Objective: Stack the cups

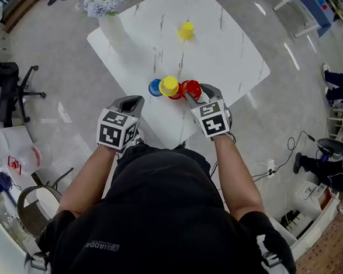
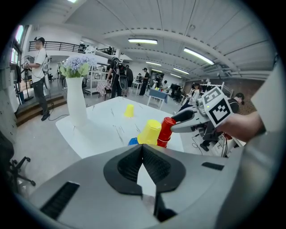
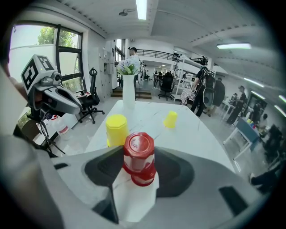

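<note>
Two upturned red cups [image 3: 139, 159] stand nested on the white table [image 1: 224, 55], and my right gripper [image 3: 139, 156] is shut on the upper one. In the head view this red stack [image 1: 192, 87] stands by the table's near corner. A yellow cup [image 1: 168, 85] stands upturned just to its left, and beyond that is a blue cup [image 1: 155, 88]. A second yellow cup [image 1: 185, 30] stands alone far back. My left gripper [image 1: 132, 102] hovers at the table's front edge, left of the cups, shut and empty. In the left gripper view the yellow cup [image 2: 149, 132] and red stack [image 2: 165, 131] lie ahead.
A white vase [image 1: 107, 19] of pale flowers stands at the table's far left corner. A black office chair [image 1: 11, 87] stands on the floor at left. Cables and equipment lie on the floor at right. People stand in the background.
</note>
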Demonstrator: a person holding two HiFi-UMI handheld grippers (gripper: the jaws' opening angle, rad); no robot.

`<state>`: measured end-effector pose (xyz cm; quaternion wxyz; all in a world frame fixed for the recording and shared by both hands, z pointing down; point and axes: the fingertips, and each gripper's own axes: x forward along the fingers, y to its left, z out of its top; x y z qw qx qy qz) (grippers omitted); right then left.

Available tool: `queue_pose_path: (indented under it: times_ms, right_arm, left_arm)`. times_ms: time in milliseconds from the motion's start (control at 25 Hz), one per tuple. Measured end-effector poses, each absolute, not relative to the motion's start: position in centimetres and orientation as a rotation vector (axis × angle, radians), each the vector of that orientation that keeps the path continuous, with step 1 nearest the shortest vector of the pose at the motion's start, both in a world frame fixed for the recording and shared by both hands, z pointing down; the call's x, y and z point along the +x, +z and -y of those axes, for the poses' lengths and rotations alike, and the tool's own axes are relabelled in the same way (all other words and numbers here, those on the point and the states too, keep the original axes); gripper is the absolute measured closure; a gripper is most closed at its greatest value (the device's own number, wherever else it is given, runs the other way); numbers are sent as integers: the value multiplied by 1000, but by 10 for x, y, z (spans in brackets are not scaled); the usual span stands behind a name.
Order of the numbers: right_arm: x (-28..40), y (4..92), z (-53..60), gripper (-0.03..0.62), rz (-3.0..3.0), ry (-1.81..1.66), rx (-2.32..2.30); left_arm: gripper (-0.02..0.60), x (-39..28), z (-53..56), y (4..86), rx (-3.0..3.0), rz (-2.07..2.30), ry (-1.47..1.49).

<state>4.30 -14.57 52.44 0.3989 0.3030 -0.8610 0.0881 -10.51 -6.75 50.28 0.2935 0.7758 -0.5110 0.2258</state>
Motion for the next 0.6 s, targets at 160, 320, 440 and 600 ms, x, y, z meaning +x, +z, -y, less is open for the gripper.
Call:
queue_pose_path:
  times_ms: [160, 320, 440, 600]
  right_arm:
    - [41, 527, 145, 384, 2181, 237, 761]
    - [39, 528, 144, 384, 2183, 234, 751]
    - [38, 528, 143, 382, 2188, 232, 744]
    - [40, 527, 143, 382, 2185, 224, 746]
  left_arm:
    - [581, -106, 68, 502, 2063, 1365, 598]
    - [581, -106, 67, 502, 2062, 1365, 597]
    - [581, -106, 67, 503, 2059, 1365, 597]
    - [581, -106, 68, 504, 2060, 1366, 597]
